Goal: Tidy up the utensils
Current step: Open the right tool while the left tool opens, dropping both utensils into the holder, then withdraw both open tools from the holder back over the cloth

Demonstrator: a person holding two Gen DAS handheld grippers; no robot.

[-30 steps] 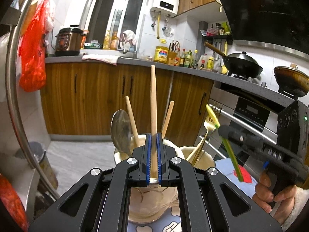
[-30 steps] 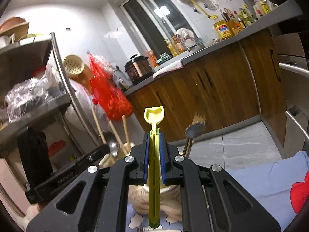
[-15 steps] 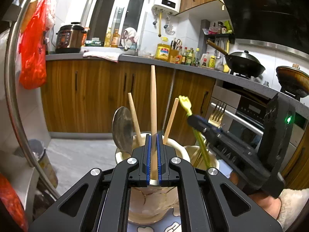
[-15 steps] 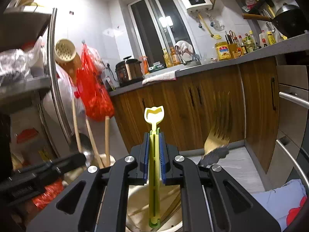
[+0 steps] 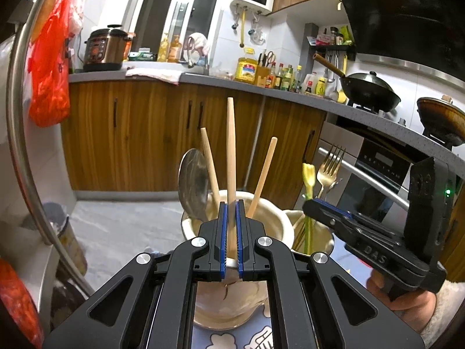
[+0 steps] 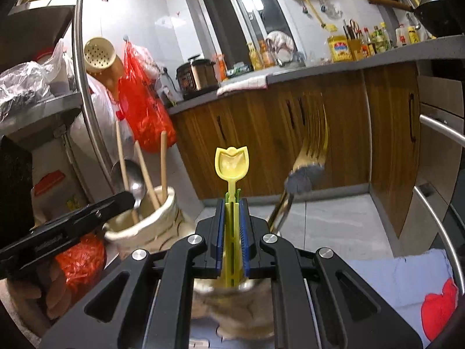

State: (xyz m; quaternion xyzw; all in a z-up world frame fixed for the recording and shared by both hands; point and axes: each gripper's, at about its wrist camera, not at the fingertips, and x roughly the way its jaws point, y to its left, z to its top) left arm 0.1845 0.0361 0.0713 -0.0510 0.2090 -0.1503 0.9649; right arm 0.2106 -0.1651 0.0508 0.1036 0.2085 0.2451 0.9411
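My left gripper [image 5: 231, 206] is shut on a long wooden chopstick [image 5: 231, 151] that stands upright in a cream ceramic holder [image 5: 273, 215]. That holder also has two more wooden sticks [image 5: 263, 174] and a metal spoon [image 5: 193, 186]. My right gripper [image 6: 232, 203] is shut on a yellow plastic utensil [image 6: 232, 164] and holds it down in a second cream holder [image 5: 322, 240] just right of the first. A gold fork [image 5: 328, 168] stands in that second holder. The right gripper shows in the left wrist view [image 5: 312, 205], the left gripper in the right wrist view [image 6: 128, 197].
Both holders stand on a blue patterned cloth [image 5: 221, 340]. Wooden cabinets [image 5: 139, 133] and a grey counter run behind. An oven [image 5: 375, 171] with steel handles is at the right, a metal rack [image 6: 81, 93] and a red bag [image 6: 142, 99] at the left.
My right gripper has come down and lowered the yellow utensil into the second holder beside the gold fork. The left gripper has stayed shut on the chopstick.
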